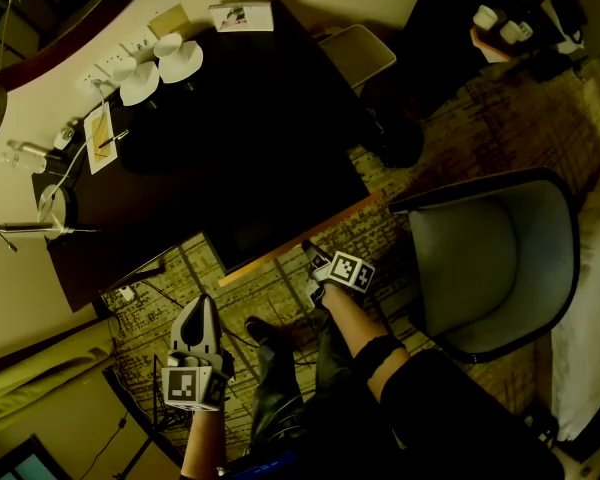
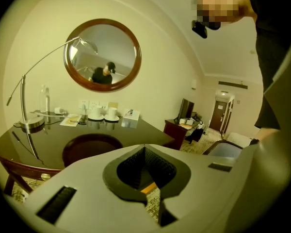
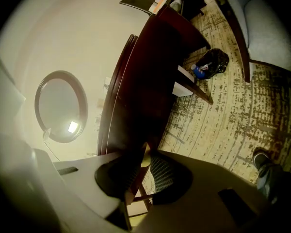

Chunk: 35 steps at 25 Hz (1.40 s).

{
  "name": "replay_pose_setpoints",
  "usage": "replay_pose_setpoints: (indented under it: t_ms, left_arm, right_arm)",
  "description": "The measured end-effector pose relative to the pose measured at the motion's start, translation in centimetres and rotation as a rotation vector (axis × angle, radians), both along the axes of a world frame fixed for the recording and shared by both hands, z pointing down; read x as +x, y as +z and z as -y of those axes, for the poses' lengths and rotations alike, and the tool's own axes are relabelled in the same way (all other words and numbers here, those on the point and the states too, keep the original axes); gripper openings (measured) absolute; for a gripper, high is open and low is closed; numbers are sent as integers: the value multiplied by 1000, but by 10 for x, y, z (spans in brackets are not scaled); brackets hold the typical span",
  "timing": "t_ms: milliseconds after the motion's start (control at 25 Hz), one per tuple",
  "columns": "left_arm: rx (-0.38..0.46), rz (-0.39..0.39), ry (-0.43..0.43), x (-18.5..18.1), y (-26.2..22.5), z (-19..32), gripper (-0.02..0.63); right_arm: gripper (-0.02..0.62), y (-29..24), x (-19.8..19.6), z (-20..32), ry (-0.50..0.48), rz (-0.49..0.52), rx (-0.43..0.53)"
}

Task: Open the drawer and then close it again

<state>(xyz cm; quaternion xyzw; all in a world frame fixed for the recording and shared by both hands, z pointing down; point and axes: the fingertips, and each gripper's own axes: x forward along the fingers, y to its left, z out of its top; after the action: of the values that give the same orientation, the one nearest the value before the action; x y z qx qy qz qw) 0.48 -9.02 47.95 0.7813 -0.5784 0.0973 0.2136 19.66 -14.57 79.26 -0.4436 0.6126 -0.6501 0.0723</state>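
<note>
A dark wooden desk (image 1: 230,108) fills the middle of the head view, and its drawer (image 1: 290,245) juts out from the front with a lit front edge. My right gripper (image 1: 314,260) is at that front edge. In the right gripper view the wooden edge (image 3: 136,154) runs between the pads, and the gripper (image 3: 140,176) is shut on it. My left gripper (image 1: 198,306) hangs over the carpet to the left of the drawer, apart from it. It is shut on nothing (image 2: 148,178) and points at the desk top.
A grey armchair (image 1: 490,258) stands close on the right. Cups on saucers (image 1: 165,63), cards and a desk lamp (image 1: 50,208) sit at the desk's far side. A black bag (image 1: 395,143) lies on the patterned carpet. The person's legs (image 1: 280,378) are below the drawer.
</note>
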Motion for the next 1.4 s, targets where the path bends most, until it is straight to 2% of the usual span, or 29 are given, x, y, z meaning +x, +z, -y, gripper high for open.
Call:
replay_pose_setpoints:
  t_ms: [240,440,680,800,920,1040,1240,1400]
  left_arm:
    - [13,3,19,-1,-12,0,0]
    - [27,6,23,-2,-24,-2,0]
    - [53,18,18,-13,-42,-5,0]
    - [65,24,15,-16,-53,-10,0]
    - [84,26,13,-18,-73,-15,0]
    - [113,30,18,-21,-93,-20,0]
    - [132,51,8,-37,-112,-33,0]
    - [142,111,9,-67,-105,-46,0]
  right_arm:
    - [83,3,20,-41,27,-26,-39]
    - [91,4,25,-53,24,-35,-75]
    - [106,-3,28,-60,-73,-130,-90]
    - [98,-23,37,-73,-146,-210,-65]
    - [66,-71,41,-80,-234,-282,13]
    - [3,-144,40,-71,-313,-347,155]
    - [3,-288,19,-42,-382,-452,459]
    - [3,-372,-9,-27,-433,-582,676]
